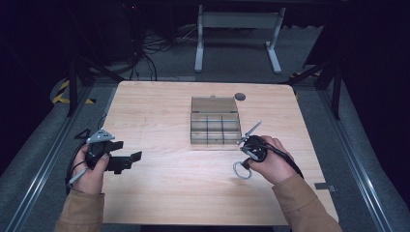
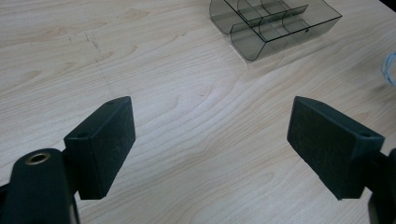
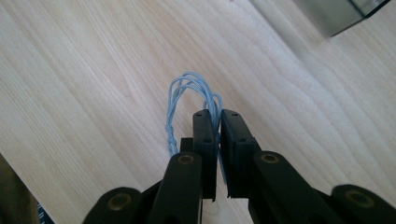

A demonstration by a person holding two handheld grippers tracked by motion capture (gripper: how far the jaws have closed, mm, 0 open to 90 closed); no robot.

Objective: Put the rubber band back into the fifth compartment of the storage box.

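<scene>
A small coil of light blue wire (image 3: 187, 91) is pinched between the jaws of my right gripper (image 3: 218, 115), which is shut on it just above the wooden table. From the high view the coil (image 1: 241, 170) hangs as a loop under the right gripper (image 1: 246, 162), in front of and right of a clear smoky compartment box (image 1: 215, 121). My left gripper (image 1: 130, 162) rests near the table's left edge, open, with nothing between its pads (image 2: 105, 140). In the left gripper view the box (image 2: 275, 23) lies far ahead and a bit of the coil (image 2: 388, 70) peeks in at the right edge.
The light wood table (image 1: 159, 111) has a small dark round disc (image 1: 240, 96) behind the box. A corner of the box (image 3: 336, 14) is at the top right of the right gripper view. Beyond the table stand a white desk frame (image 1: 237, 29) and floor cables (image 1: 145, 48).
</scene>
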